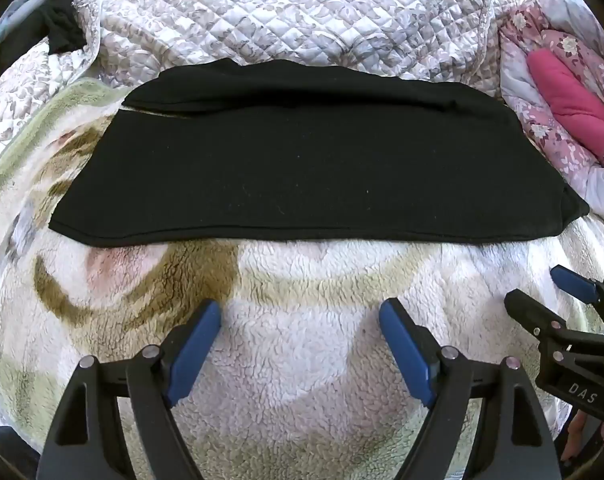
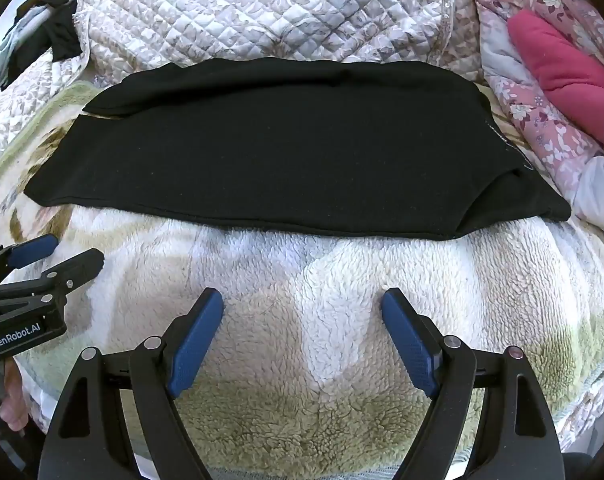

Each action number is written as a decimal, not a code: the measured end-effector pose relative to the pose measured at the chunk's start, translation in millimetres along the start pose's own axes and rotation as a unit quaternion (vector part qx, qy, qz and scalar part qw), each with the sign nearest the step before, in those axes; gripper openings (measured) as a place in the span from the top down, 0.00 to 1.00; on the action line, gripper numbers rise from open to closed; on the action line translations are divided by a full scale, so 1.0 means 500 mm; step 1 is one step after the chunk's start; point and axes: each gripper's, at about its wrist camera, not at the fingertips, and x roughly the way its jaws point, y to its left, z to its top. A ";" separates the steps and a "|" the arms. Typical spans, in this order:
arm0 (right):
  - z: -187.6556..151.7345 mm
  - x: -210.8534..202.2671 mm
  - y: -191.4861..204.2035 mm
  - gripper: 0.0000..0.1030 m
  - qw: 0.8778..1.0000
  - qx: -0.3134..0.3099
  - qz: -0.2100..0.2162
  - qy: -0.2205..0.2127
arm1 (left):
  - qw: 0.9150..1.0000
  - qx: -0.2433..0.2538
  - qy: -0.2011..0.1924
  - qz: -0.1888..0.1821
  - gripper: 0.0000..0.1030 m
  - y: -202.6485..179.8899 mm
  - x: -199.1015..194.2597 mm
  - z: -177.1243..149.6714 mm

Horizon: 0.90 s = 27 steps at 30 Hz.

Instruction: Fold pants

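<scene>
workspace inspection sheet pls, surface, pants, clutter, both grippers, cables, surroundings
surface: fleece blanket, white with tan and green patches, spread over a bed.
job's things: black pants lie flat across the blanket, one leg apparently laid over the other, long edge toward the cameras; not gripped.
clutter: dark garment bunched at far left; pink floral bedding with a plain pink part at far right.
grippers: left gripper open, over bare blanket short of the pants; right gripper open, likewise, beside it.
cables: nothing seen.
surroundings: quilted floral bedspread heaped behind the pants.
</scene>
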 end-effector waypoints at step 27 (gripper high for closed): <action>0.001 0.002 0.007 0.21 1.000 -0.002 -0.005 0.007 | 1.000 0.002 -0.001 0.003 0.18 -0.001 0.000 0.000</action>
